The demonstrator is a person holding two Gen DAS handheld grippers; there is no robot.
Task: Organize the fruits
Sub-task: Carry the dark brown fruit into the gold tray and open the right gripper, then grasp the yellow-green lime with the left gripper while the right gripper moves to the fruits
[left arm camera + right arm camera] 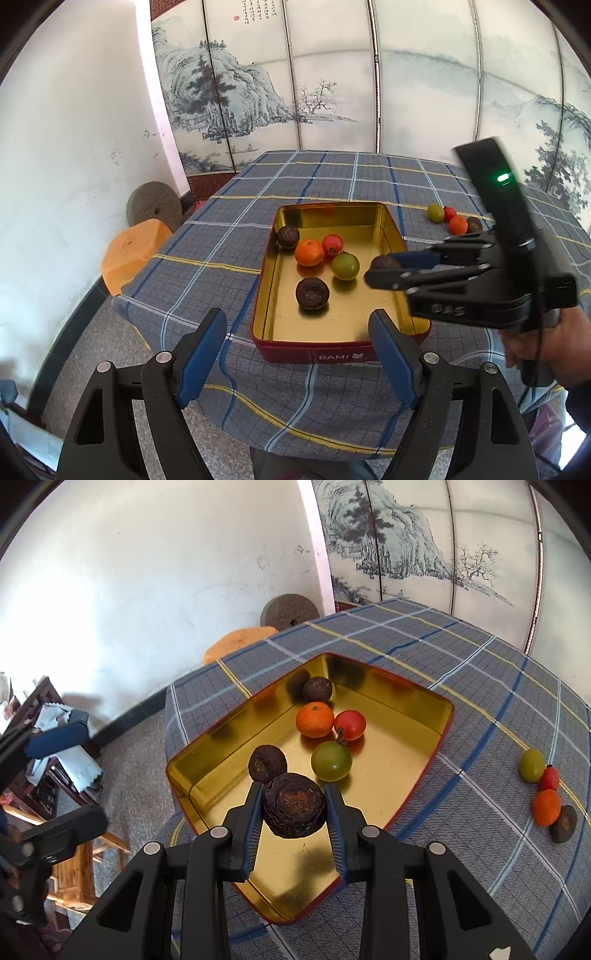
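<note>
inside, five fruits (324,738); four outside (546,794)

A home room: painted folding screen (332,74), checked tablecloth (332,173), millstone (153,206) by the scuffed wall

The tin (436,734) is gold inside with a red outer wall bearing white letters; in it lie 2 dark brown fruits, an orange one (314,719), a red one (350,724) and a green one (331,761). Under the tin, the tablecloth (236,229) is grey-blue plaid with yellow, white and blue lines
</note>
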